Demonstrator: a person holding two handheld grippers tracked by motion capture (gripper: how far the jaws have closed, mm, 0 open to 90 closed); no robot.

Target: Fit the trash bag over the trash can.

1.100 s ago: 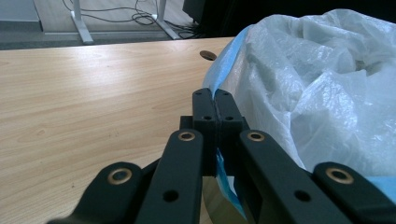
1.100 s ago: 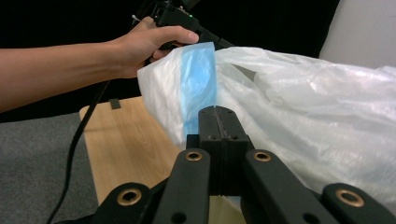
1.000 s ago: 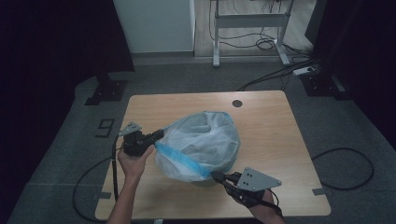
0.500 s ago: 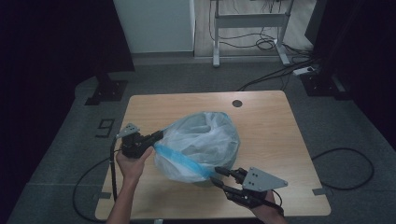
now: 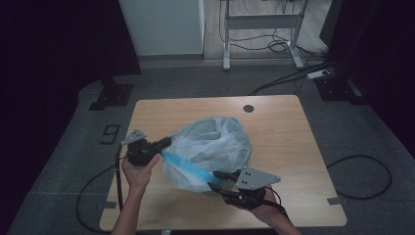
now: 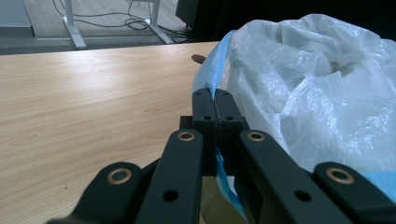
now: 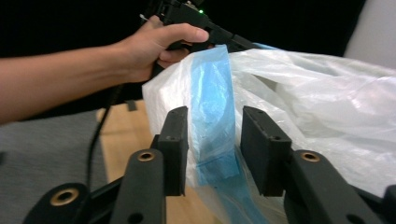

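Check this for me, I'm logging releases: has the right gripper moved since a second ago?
Yes. The right gripper has backed slightly toward the table's near edge, away from the bag; its jaws have just opened off the blue strip.

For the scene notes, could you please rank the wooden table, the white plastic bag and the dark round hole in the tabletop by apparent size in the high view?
1. Light wooden table
2. White translucent plastic bag with a blue strip
3. Small dark round hole in the tabletop

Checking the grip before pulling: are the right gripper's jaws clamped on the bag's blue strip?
No, the right gripper stands open, with the blue strip loose between its jaws.
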